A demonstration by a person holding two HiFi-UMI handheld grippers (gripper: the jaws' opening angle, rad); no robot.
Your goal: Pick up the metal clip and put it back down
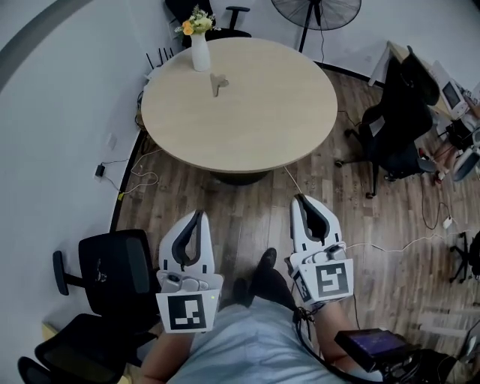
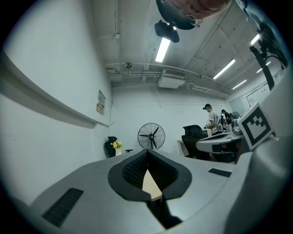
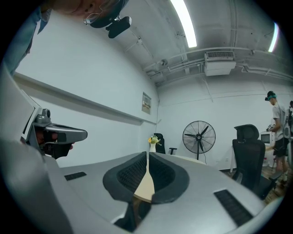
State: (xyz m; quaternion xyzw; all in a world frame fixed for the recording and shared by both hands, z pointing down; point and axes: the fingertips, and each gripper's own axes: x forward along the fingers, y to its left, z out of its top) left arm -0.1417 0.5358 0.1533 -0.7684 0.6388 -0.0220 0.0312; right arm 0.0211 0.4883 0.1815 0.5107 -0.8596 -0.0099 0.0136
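The metal clip (image 1: 218,82) is a small grey piece lying on the round wooden table (image 1: 247,120), near a white vase of flowers (image 1: 199,46). My left gripper (image 1: 197,216) and right gripper (image 1: 302,201) are held level over the wooden floor, well short of the table's near edge. Both point toward the table. The left gripper (image 2: 147,153) has its jaws pressed together with nothing between them. The right gripper (image 3: 147,155) is likewise shut and empty. The clip does not show in either gripper view; only the vase (image 3: 153,144) and the tabletop do.
Black office chairs stand at the lower left (image 1: 112,270) and at the table's right (image 1: 394,127). A floor fan (image 1: 315,11) stands behind the table. Cables (image 1: 139,176) trail over the floor by the left wall. A person (image 2: 210,119) stands far off by desks.
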